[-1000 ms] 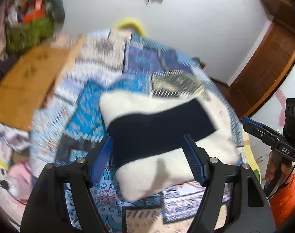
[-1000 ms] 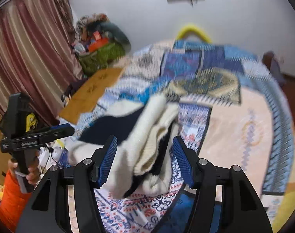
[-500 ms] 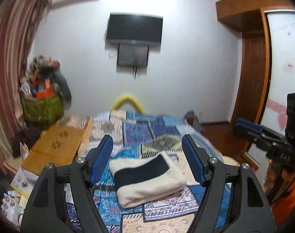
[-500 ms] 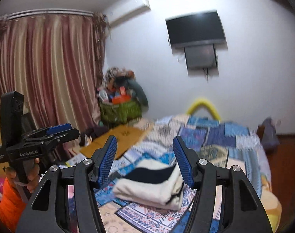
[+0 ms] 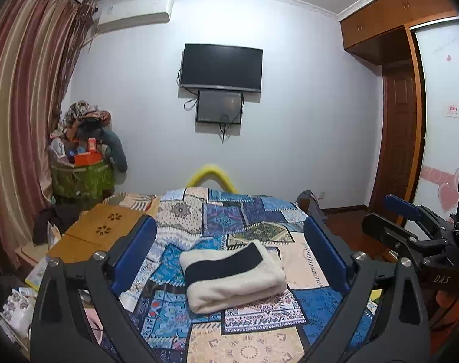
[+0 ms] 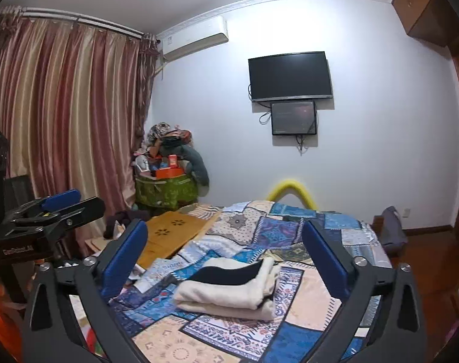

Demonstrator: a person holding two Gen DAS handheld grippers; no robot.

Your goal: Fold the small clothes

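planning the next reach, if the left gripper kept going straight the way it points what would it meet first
Probably the folded cream and navy garment on the patchwork bedspread; the left gripper, jaws opening and empty, frames it. Depth is unclear.

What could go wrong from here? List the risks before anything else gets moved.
1. The folded cream garment lies on the rumpled patchwork quilt; its stacked layers show loose at one end in the right wrist view, so a nudge could undo the fold.
2. Both claws, left and right, are opening wide with nothing between them; lowering either carelessly might snag the fabric.
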